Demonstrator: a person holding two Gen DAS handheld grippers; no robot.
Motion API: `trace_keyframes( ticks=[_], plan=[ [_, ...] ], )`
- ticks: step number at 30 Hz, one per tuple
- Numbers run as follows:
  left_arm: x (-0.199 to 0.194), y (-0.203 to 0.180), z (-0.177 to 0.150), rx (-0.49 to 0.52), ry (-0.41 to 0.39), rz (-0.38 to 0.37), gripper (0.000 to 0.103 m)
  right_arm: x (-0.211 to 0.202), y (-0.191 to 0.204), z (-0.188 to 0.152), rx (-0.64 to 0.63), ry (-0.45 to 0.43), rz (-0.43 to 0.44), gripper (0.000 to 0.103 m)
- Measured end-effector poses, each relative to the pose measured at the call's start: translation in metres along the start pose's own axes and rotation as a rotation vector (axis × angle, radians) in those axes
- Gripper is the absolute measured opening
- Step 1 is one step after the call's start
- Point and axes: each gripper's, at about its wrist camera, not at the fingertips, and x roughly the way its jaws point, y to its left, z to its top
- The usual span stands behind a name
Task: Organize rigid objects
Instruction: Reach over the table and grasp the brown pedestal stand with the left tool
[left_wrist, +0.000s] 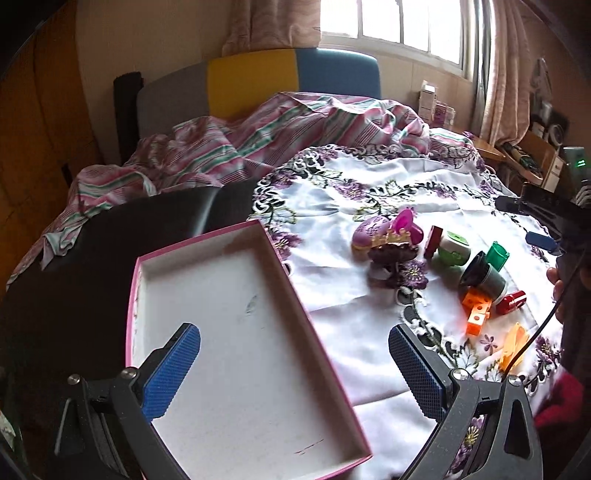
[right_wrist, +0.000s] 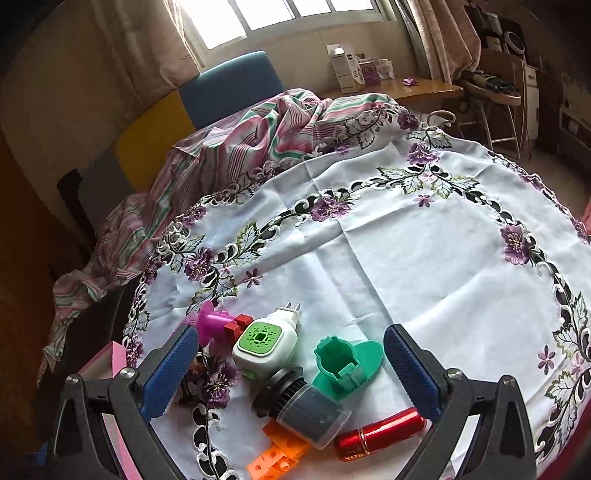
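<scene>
Embroidery of purple flowers and dark leaves rings the white cloth that covers the table, its fabric creased in straight fold lines. On it lies a loose cluster of hard plastic pieces. Seen from the right wrist: one white plug-in diffuser with a green square face and two metal prongs, one green holder on an oval base, one grey ribbed cylinder with a black cap, one glossy red tube, one orange block with square holes, one magenta flower-shaped piece and one small red brick. The right gripper hangs over this cluster, its blue-padded fingers spread wide and grasping nothing.

The left wrist view adds one purple oval toy with a gold trim and one pale orange piece near the cloth's edge. To the left of the toys rests one shallow rectangular cardboard box, pink outside, white inside, partly off the cloth. The left gripper hovers above the box, released, its two blue textured pads well apart. A striped quilt lies crumpled beyond.
</scene>
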Motion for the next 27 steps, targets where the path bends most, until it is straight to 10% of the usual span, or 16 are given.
trace_keyframes(
  ticks=[27],
  plan=[
    [0.137, -0.085, 0.074, 0.047, 0.130, -0.164, 0.098, -0.002, -0.008, 0.005, 0.054, 0.019, 0.043, 0.102]
  ],
)
